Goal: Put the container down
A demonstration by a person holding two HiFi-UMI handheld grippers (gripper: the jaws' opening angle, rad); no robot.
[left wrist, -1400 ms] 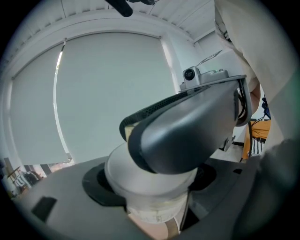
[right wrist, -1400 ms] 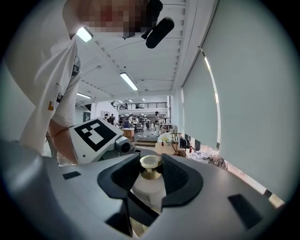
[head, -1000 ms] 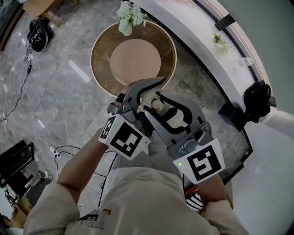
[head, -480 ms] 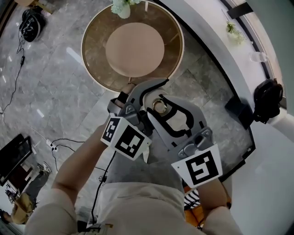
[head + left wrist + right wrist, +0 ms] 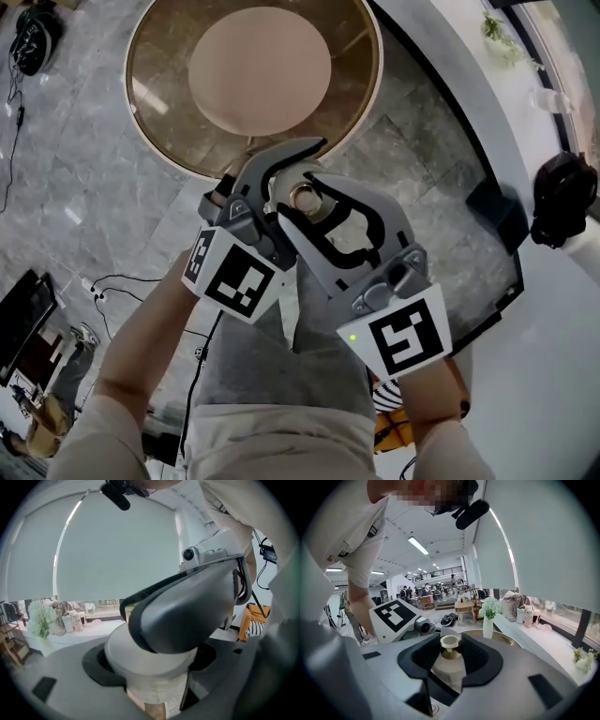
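Between both grippers hangs the container, a white bottle with a gold cap, held above the grey stone floor just short of the round table. My left gripper is shut on its wide white body, black pads on either side. My right gripper comes in from the right and is shut on it higher up, its dark pads flanking the gold cap. In the left gripper view the right gripper's grey jaw covers the top of the bottle. The bottle's underside is hidden.
The round table has a brown glass ring around a pale centre disc. A vase of white flowers stands on it. A curved white counter runs along the right, with a black bag. Cables lie on the floor at left.
Both grippers have sunk together with the container still held. The table now looks larger and fills the top of the head view; the flowers have slid out of the top edge.
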